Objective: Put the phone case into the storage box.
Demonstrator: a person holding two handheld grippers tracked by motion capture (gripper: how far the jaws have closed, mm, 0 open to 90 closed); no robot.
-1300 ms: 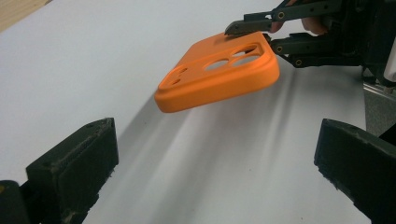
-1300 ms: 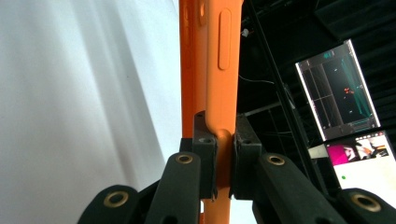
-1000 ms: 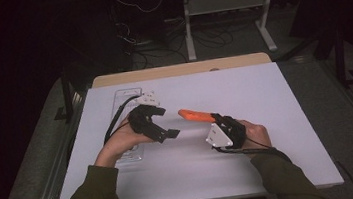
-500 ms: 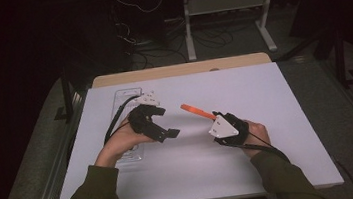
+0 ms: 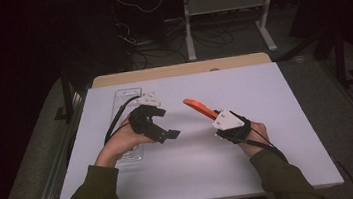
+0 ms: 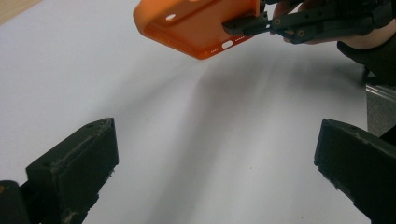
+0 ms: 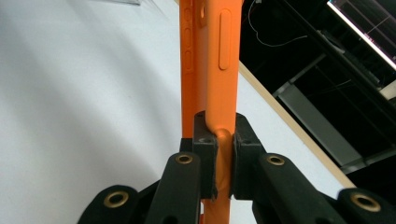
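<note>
An orange phone case (image 5: 195,105) hangs above the white table top (image 5: 264,94), near its middle. My right gripper (image 5: 211,115) is shut on one end of it. In the right gripper view the case (image 7: 212,60) stands edge-on, rising from between the two pads (image 7: 204,135) of my right gripper (image 7: 220,136). My left gripper (image 5: 169,134) sits to the left of the case, open with nothing between its jaws. The left gripper view looks past that gripper (image 6: 217,142) at the case (image 6: 196,23) and the right gripper (image 6: 247,25) holding it.
A clear plastic tray (image 5: 126,97) lies on the table's left part, partly under the left hand. A wooden edge (image 5: 176,71) runs along the far side of the table. Cables and a metal stand (image 5: 224,3) sit on the dark floor behind.
My right gripper has drifted slightly to the right with the orange case, and the case's free end has risen a little. The left gripper has stayed put.
</note>
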